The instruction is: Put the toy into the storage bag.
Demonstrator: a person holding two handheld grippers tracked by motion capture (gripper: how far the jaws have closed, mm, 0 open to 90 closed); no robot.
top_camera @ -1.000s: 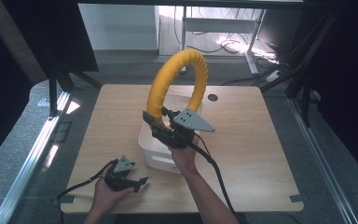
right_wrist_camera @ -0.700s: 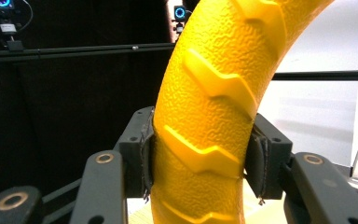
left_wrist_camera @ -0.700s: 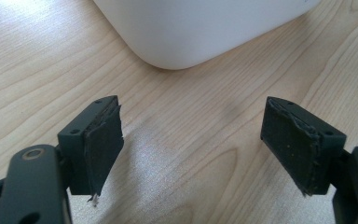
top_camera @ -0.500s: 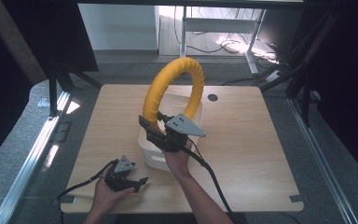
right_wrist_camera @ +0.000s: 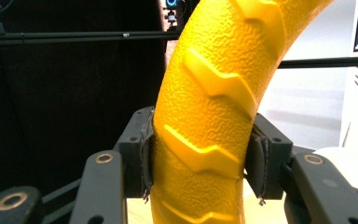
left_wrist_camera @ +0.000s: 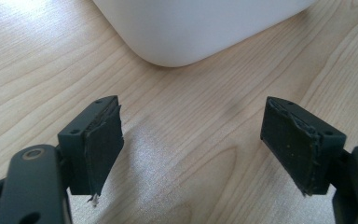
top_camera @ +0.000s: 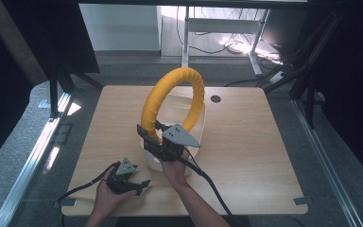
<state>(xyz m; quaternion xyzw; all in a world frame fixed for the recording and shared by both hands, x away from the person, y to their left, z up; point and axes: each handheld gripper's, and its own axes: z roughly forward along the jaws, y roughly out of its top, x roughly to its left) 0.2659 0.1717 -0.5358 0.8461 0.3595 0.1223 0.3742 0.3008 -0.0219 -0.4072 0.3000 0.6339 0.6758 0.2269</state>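
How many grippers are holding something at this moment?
1. The right gripper is shut on the yellow ring, held upright above the white bin. The left gripper is open, empty, low over the table beside the bin.

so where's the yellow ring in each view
High view: the yellow ring stands upright at table centre, over the white bin, its lower left gripped by the right gripper.
Left gripper view: not in it; a corner of the white bin sits beyond the open jaws of the left gripper.
Right gripper view: the ring runs up the middle, clamped between the jaws.
Shared landmark: the white bin.
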